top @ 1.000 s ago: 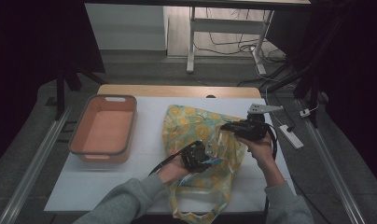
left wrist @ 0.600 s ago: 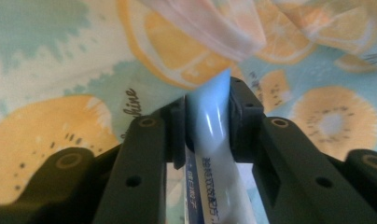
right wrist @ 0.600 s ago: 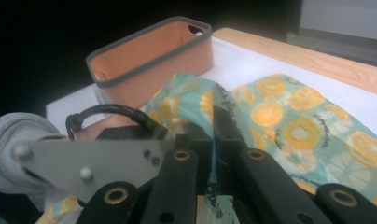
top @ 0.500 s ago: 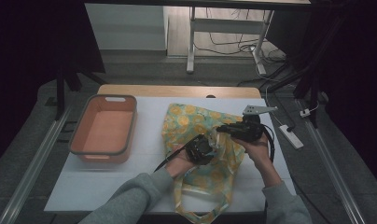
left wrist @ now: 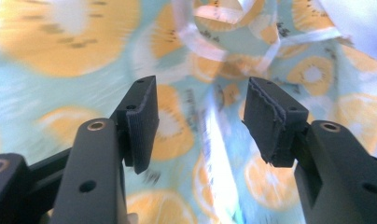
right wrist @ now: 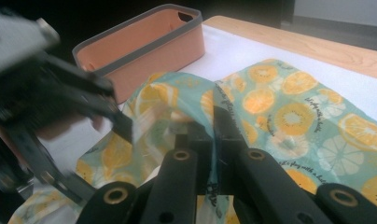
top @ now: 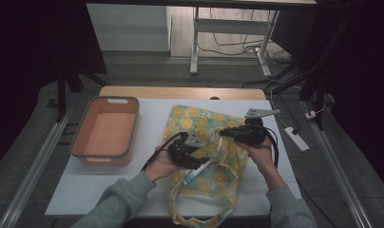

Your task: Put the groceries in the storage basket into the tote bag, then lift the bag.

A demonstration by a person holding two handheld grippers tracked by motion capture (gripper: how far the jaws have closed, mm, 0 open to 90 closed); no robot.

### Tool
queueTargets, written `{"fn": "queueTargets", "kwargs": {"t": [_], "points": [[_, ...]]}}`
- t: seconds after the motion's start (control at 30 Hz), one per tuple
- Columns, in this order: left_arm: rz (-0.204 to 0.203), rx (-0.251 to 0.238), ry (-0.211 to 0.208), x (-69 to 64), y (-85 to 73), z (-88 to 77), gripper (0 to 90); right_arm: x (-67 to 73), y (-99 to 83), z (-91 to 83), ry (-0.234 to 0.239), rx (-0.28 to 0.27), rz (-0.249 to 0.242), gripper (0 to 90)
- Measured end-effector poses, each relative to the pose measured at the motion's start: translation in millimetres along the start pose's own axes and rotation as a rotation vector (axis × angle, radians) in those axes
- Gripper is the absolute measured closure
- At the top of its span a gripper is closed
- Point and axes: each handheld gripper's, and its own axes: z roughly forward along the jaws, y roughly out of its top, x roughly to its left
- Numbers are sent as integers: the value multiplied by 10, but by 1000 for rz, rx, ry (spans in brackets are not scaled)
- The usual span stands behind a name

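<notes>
My right gripper [right wrist: 210, 140] pinches fruit-print tote bag [top: 204, 128] rim | left gripper [left wrist: 200, 116] jaws just opened, empty (regrasp pending) | bag unopened on counter [top: 152, 107]

Tabletop with a white cover, a bin and a fruit-print bag

The tabletop [top: 180, 92] shows a wooden strip along its far edge; a white sheet [top: 85, 194] covers the rest. On the sheet, at the left, stands an orange bin [top: 106, 132] with a grey rim. To its right lies a cloth bag [top: 204, 142] printed with citrus slices, its handles [top: 199, 211] reaching the near edge.
</notes>
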Motion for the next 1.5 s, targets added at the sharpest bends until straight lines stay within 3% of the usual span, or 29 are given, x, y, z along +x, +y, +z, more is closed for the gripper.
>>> {"fn": "queueTargets", "kwargs": {"t": [0.33,0.47,0.6,0.8,1.1,1.23,1.5], "points": [[-89,-66,29,138,-359,-473,429,105,-81,56,13,38,-12,875],[-116,-59,40,168,-537,-591,419,155,-143,55,11,56,-14,874],[-153,-37,25,186,-769,-632,409,197,-242,16,-1,77,-14,873],[-175,5,-2,147,-967,-593,407,221,-349,-13,-21,92,-7,872],[-121,69,-3,-55,-937,-447,321,221,-433,-63,-32,100,-1,872],[-94,136,20,-134,-935,-296,274,223,-436,-69,-30,103,-4,872],[-77,233,3,-209,-955,-30,290,222,-434,-71,-27,102,-3,872]]}}
